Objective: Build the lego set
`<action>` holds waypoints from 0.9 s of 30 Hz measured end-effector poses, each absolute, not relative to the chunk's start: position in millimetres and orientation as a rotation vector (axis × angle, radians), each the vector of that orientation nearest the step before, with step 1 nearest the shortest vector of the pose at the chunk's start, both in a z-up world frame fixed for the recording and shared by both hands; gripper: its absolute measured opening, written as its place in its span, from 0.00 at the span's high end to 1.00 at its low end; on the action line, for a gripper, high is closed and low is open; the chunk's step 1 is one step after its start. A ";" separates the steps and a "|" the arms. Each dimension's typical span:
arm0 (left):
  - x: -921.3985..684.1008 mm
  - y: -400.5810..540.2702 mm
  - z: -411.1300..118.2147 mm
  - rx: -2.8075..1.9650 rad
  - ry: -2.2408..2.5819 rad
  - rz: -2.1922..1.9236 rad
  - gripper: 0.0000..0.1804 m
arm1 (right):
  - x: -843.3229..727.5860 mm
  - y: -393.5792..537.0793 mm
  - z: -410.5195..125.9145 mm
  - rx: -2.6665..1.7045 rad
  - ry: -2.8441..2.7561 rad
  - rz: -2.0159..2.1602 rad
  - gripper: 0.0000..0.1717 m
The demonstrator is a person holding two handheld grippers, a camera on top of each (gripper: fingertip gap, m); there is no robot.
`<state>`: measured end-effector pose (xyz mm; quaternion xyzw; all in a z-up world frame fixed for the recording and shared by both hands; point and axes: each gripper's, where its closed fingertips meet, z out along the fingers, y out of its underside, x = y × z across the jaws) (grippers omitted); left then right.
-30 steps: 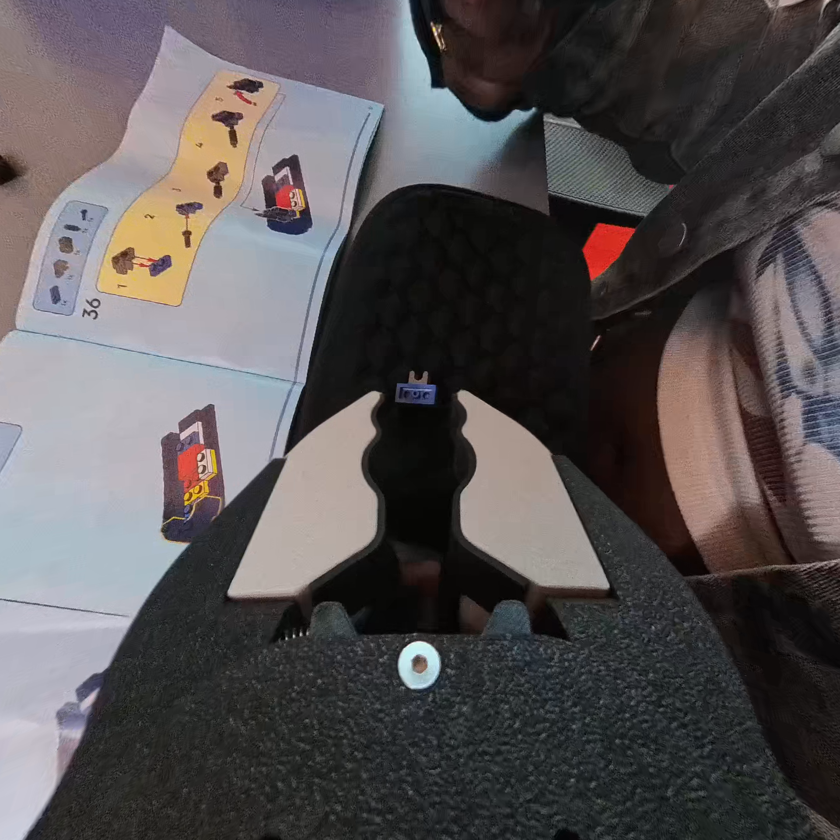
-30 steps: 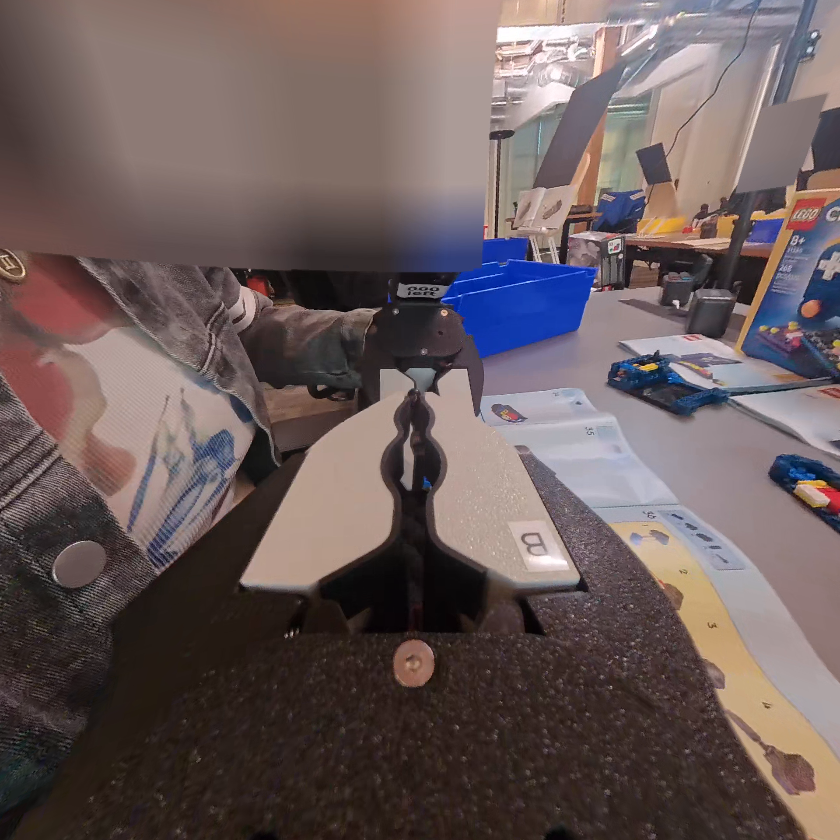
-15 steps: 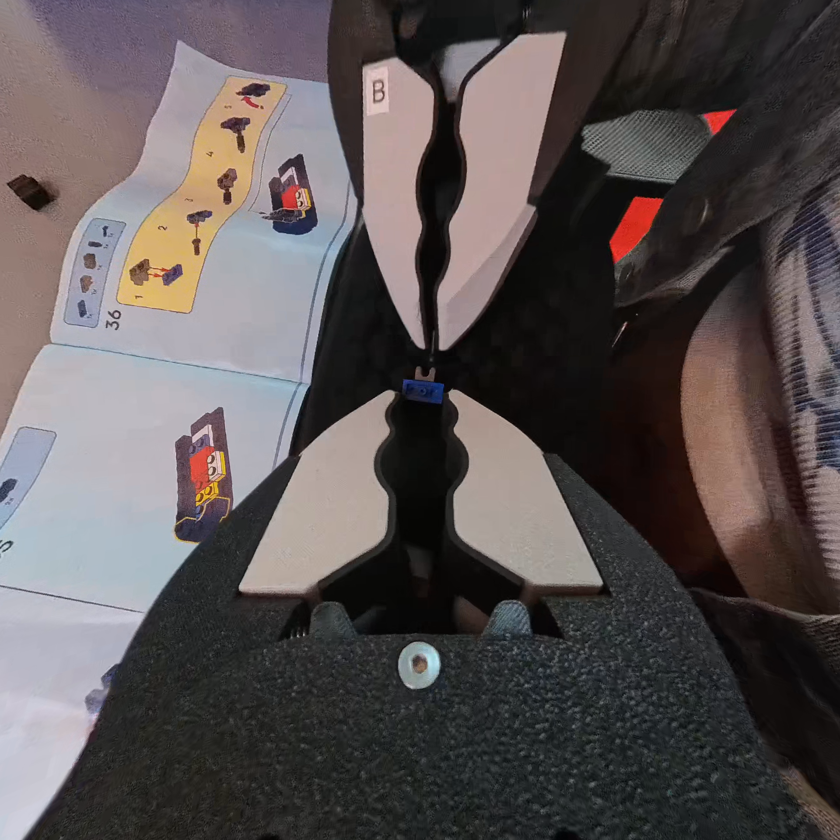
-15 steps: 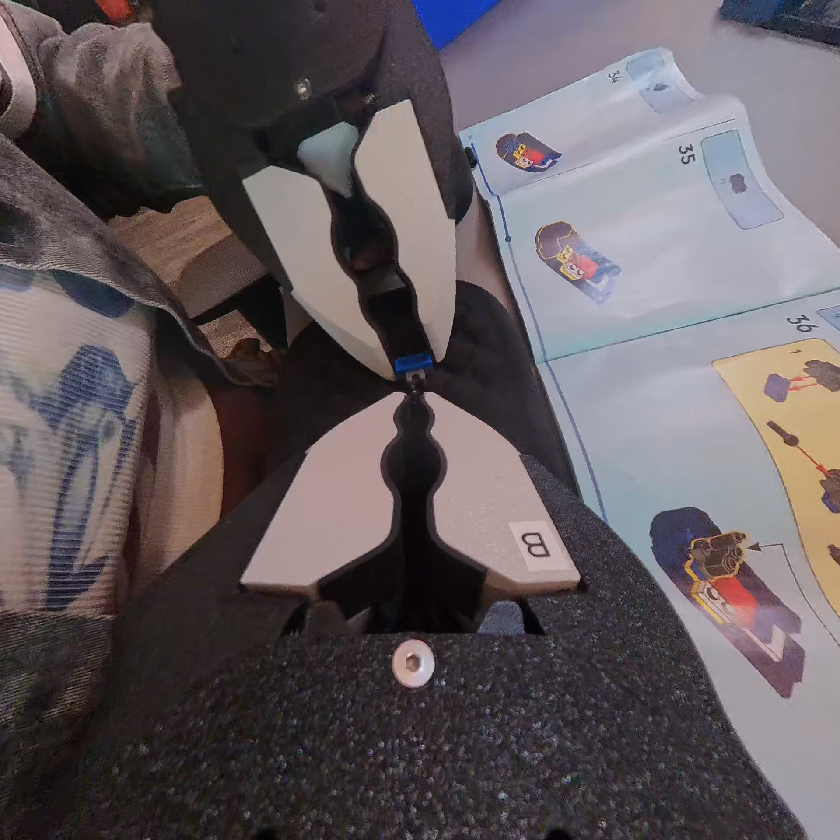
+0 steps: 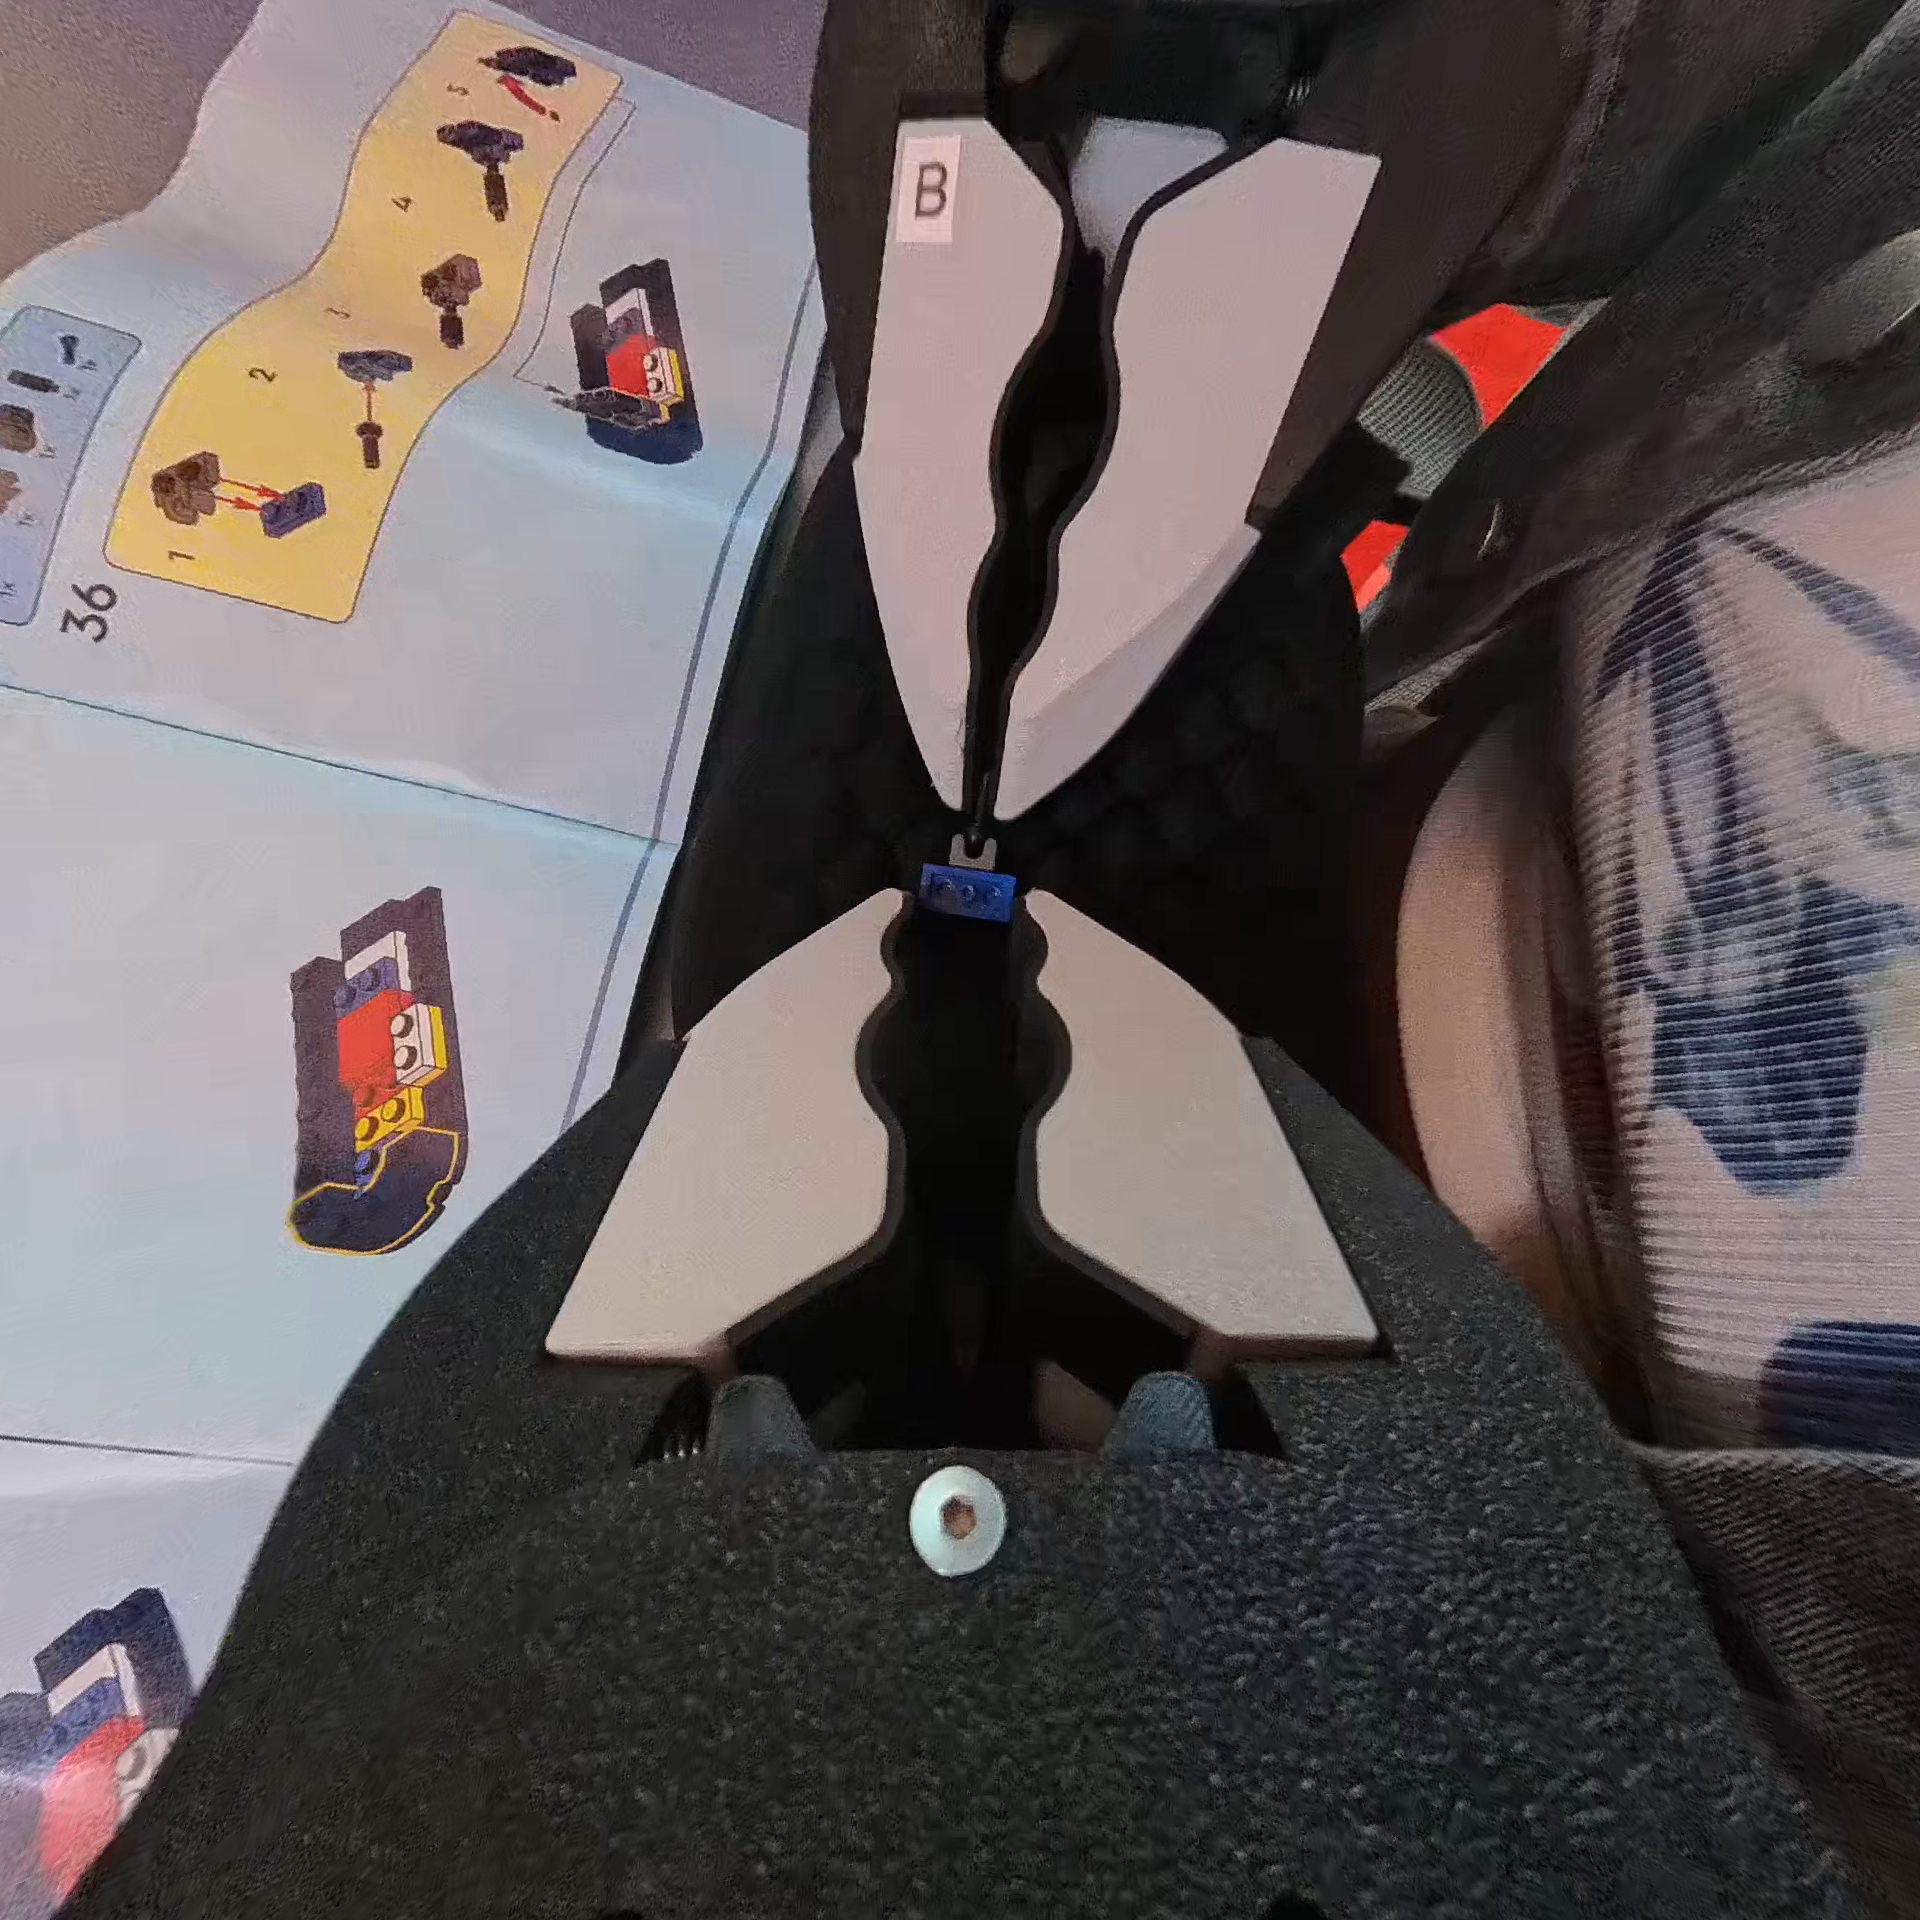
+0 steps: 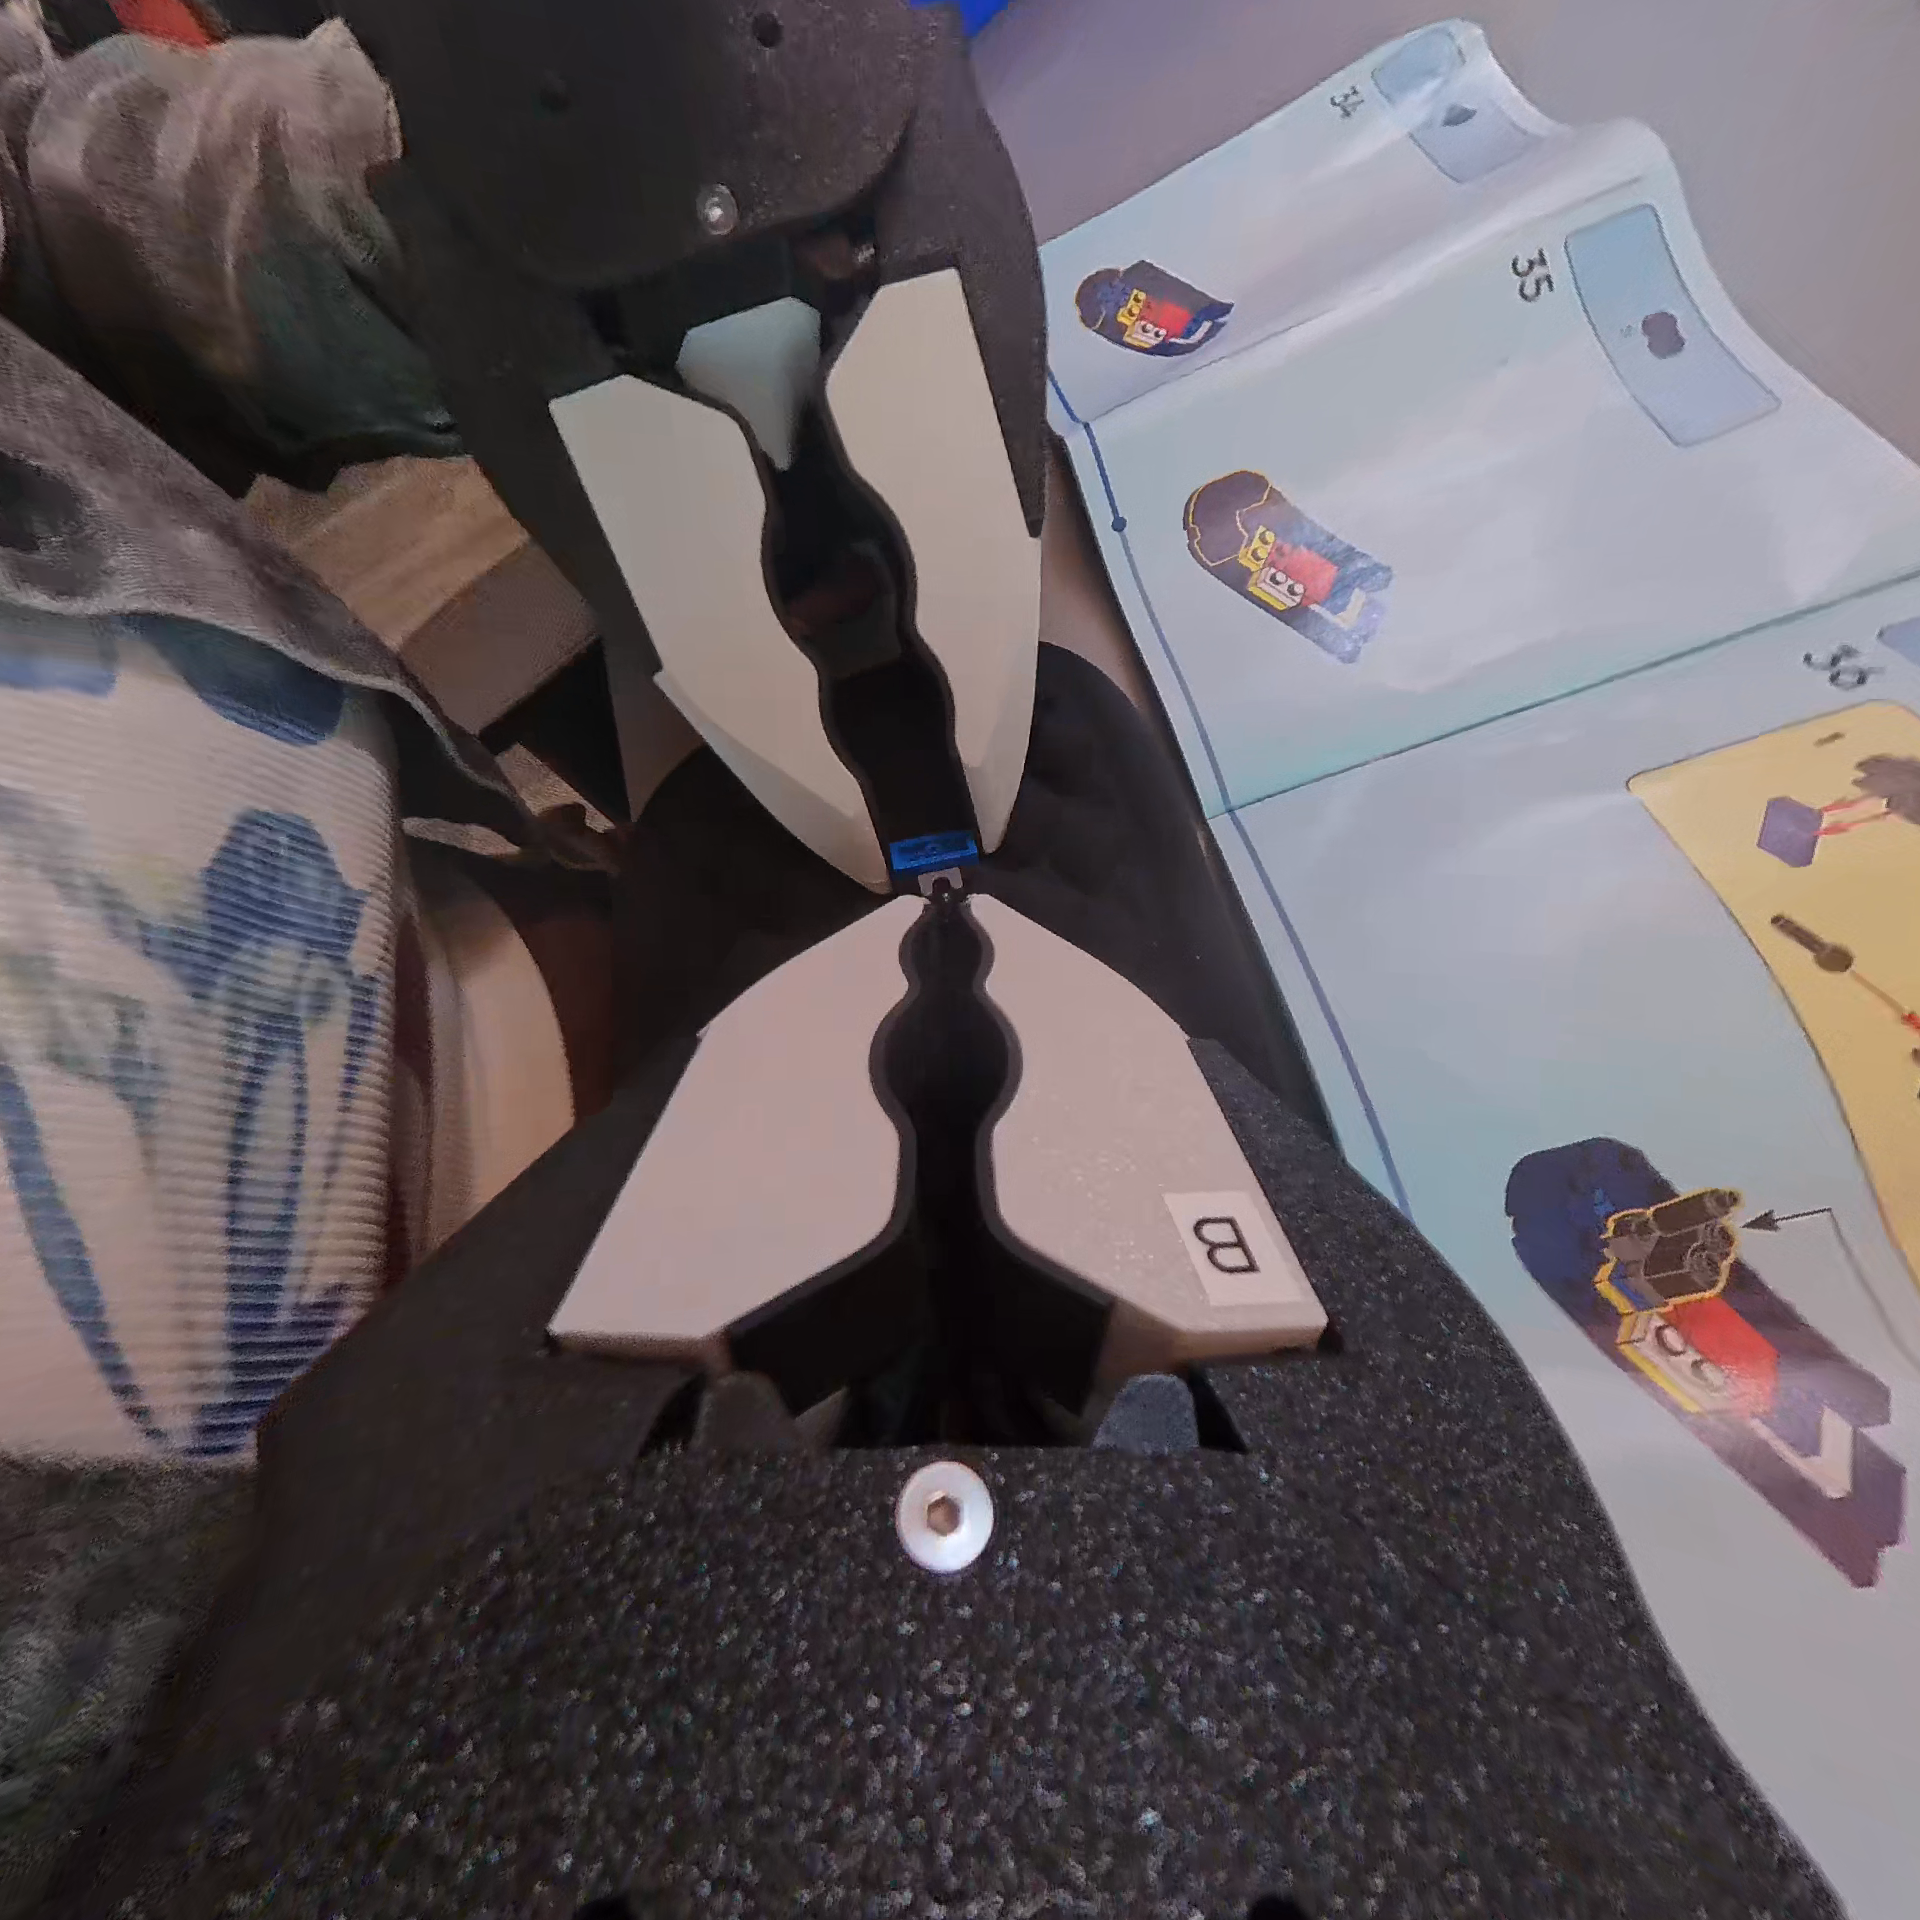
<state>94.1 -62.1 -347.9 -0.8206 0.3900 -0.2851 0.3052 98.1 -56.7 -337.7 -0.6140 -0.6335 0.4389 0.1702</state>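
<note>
Grey table [image 5: 62,125] — open instruction booklet [image 5: 436,665] lying flat

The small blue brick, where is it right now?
The small blue brick sits clamped at the left hand-held gripper's fingertips, tip to tip with the right hand-held gripper, beside the open instruction booklet.

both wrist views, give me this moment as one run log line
left claw: shut on blue brick | right claw: shut on thin dark pin, tip at brick's grey clip | instruction booklet alongside

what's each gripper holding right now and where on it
Left gripper: the small blue brick, pinched across its two ends. Right gripper: a thin dark pin, gripped along its shaft, tip at the brick's grey clip.
</note>
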 end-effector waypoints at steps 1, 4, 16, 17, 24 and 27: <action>94.0 -62.1 -348.0 -2.177 1.027 -0.764 0.91 | 97.7 -56.7 -337.7 -1.796 -1.771 1.271 0.98; 93.8 -62.0 -348.8 -2.185 1.024 -0.767 0.91 | 97.4 -56.7 -338.8 -1.947 -1.671 1.348 0.98; 94.3 -62.0 -350.4 -2.217 0.997 -0.860 0.91 | 97.0 -59.9 -347.5 -1.976 -1.711 1.268 0.98; 94.4 -62.0 -350.1 -2.219 0.993 -0.873 0.91 | 96.6 -60.1 -347.3 -1.971 -1.713 1.273 0.98; 94.5 -63.1 -342.9 -2.196 0.966 -0.946 0.92 | 99.6 -59.3 -331.5 -1.936 -1.606 1.517 0.98; 94.3 -64.3 -337.3 -2.156 0.972 -0.948 0.88 | 102.7 -56.5 -325.8 -1.915 -1.556 1.570 0.98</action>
